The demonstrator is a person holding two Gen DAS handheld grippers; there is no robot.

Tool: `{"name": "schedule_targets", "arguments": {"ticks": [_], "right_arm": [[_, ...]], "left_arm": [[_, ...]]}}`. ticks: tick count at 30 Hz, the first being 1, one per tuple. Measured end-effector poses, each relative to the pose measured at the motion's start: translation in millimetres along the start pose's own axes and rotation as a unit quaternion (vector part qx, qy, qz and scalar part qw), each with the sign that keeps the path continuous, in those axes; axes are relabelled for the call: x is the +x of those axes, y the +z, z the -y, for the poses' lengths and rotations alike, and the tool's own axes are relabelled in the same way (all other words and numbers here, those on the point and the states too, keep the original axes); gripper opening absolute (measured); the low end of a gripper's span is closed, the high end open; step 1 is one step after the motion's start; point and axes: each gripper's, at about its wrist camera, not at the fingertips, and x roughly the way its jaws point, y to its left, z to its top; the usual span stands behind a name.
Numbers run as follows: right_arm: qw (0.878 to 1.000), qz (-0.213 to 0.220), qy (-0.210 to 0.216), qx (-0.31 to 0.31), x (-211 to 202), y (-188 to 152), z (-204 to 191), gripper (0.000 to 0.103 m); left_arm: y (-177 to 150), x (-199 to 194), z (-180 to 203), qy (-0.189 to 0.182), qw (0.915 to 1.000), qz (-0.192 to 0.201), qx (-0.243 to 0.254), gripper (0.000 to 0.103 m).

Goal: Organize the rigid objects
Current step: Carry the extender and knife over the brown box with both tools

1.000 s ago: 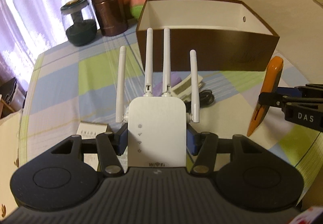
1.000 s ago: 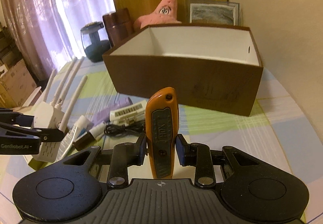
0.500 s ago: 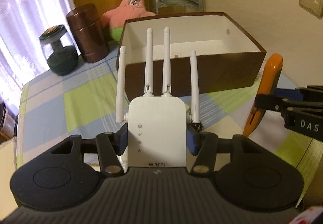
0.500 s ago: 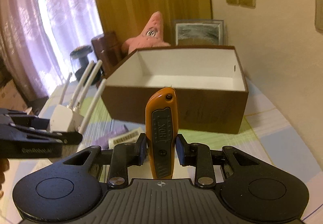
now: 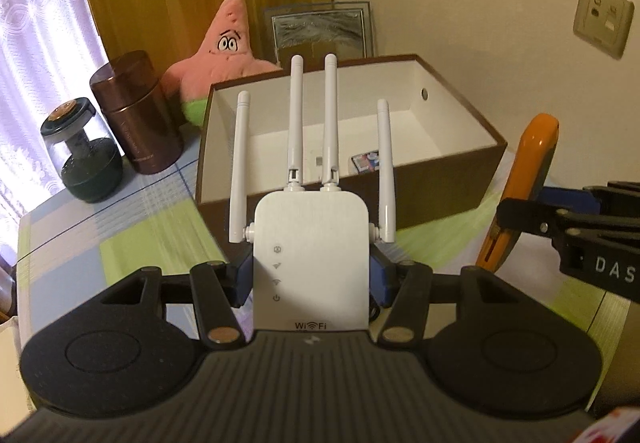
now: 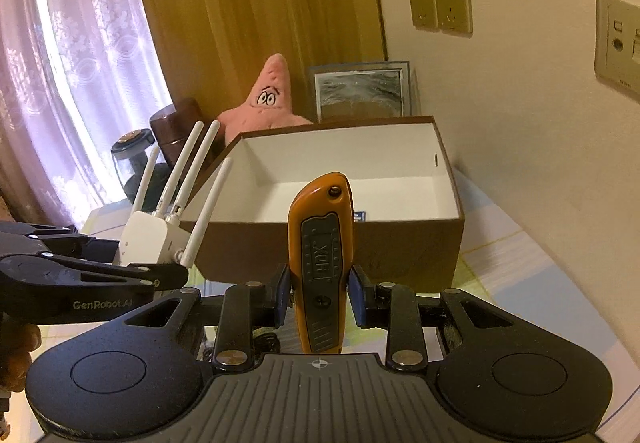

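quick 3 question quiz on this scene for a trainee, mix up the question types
1. True or false: the brown box is completely empty.
2. Which gripper holds the wifi extender: A) left B) right?
3. What does the right gripper hold?

Key:
1. False; a small blue item lies on its floor.
2. A; the left gripper is shut on it.
3. The orange utility knife, standing upright.
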Motion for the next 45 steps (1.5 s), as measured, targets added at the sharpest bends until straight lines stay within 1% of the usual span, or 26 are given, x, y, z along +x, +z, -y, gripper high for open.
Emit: {"name": "schedule_targets", "arguments": {"ticks": [6,14,19,25,29,33,39,42,45], "right_arm": [[1.000,0.003,0.001,-0.011,4.1,24.9,1.9,0.027],[0.999,0.018,0.008,-0.029,21.0,67.7,8.3,0.027],[0.999,0.027,0.005,-0.031,37.5,96.4,17.7,0.027],[0.999,0.028,-0.015,-0.035,66.1,121.2,29.4,0.027],[0.999,0.010,-0.031,-0.035,90.4,123.1,38.6,0.027],[0.998,-0.020,-0.045,-0.039,116.8,111.4,46.9,0.027],[0.995,-0.075,-0.059,-0.034,148.1,87.3,58.1,0.027],[0.992,-0.102,-0.062,-0.036,159.7,81.8,58.7,0.027],[0.988,-0.133,-0.067,-0.037,173.2,79.9,57.1,0.027]], "left_arm": [[21.9,5.3,-2.9,-0.003,0.9997,0.018,-0.015,0.052],[60.2,16.8,-14.4,0.007,0.9983,0.047,-0.032,0.052],[83.2,35.0,-24.0,0.018,0.9976,0.055,-0.038,0.052],[102.5,64.0,-36.7,0.027,0.9969,0.052,-0.053,0.052],[105.6,87.2,-43.0,0.033,0.9972,0.040,-0.054,0.052],[100.7,111.6,-44.9,0.033,0.9979,0.022,-0.051,0.052],[87.8,144.0,-44.3,0.030,0.9980,-0.015,-0.054,0.052],[82.7,158.2,-44.4,0.030,0.9973,-0.038,-0.055,0.052],[79.3,167.3,-44.7,0.037,0.9966,-0.053,-0.052,0.052]]}}
